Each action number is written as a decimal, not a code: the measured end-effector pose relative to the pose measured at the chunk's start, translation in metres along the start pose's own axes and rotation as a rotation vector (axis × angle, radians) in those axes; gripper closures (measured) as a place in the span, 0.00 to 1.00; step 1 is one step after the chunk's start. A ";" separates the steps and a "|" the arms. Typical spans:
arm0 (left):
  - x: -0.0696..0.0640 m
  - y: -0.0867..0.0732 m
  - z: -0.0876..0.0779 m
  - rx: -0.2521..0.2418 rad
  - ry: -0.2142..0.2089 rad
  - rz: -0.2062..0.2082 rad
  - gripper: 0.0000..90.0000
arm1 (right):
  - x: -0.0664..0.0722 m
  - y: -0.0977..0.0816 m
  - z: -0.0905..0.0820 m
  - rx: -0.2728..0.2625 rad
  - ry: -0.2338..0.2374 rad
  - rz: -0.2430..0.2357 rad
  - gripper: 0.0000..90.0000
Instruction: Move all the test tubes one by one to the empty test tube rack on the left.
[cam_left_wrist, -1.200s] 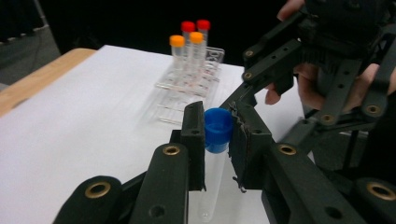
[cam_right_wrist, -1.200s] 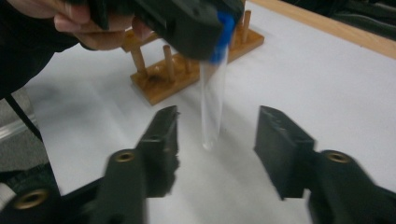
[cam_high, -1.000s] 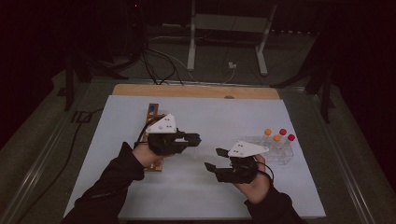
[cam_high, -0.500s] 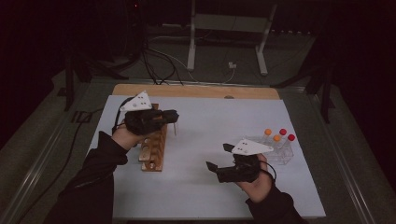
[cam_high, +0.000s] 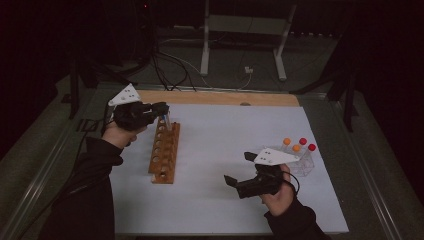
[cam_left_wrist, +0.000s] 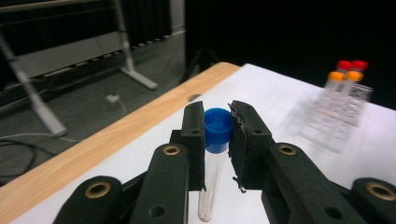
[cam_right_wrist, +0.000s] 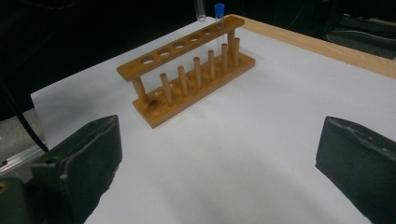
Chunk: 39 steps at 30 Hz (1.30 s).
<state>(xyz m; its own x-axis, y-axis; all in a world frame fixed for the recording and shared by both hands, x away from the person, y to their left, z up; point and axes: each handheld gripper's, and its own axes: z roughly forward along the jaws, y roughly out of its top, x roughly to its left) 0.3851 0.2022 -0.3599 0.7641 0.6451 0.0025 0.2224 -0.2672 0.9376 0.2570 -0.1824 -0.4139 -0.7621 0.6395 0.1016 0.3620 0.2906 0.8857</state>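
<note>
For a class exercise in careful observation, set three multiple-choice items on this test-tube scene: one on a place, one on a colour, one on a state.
1. In the high view, where is the left gripper?
A. At the far end of the wooden rack
B. At the rack's near end
C. Over the red-capped tubes

2. What colour is the cap of the tube in the left gripper?
A. Red
B. Orange
C. Blue

3. What state is the right gripper in?
A. Shut on a tube
B. Open, with nothing in it
C. Shut on the rack

Answers: 1 A, as it sits by the rack's far holes. 2 C, as the left gripper view shows a blue cap. 3 B, as its jaws have just been opening, with only white sheet between them.
</note>
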 end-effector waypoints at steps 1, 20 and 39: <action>0.003 -0.001 0.000 -0.001 0.012 -0.004 0.86 | 0.000 0.000 0.000 0.001 0.000 0.000 0.00; 0.026 -0.039 0.017 0.042 0.107 -0.054 0.86 | -0.001 -0.002 0.000 0.008 0.003 -0.006 0.00; 0.029 -0.080 0.039 0.121 0.111 -0.081 0.86 | -0.001 -0.003 0.001 0.016 0.018 -0.003 0.00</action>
<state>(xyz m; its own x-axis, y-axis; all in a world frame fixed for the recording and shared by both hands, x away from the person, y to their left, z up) 0.4133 0.2146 -0.4488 0.6708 0.7411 -0.0264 0.3569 -0.2914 0.8876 0.2567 -0.1837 -0.4173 -0.7727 0.6257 0.1068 0.3676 0.3039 0.8790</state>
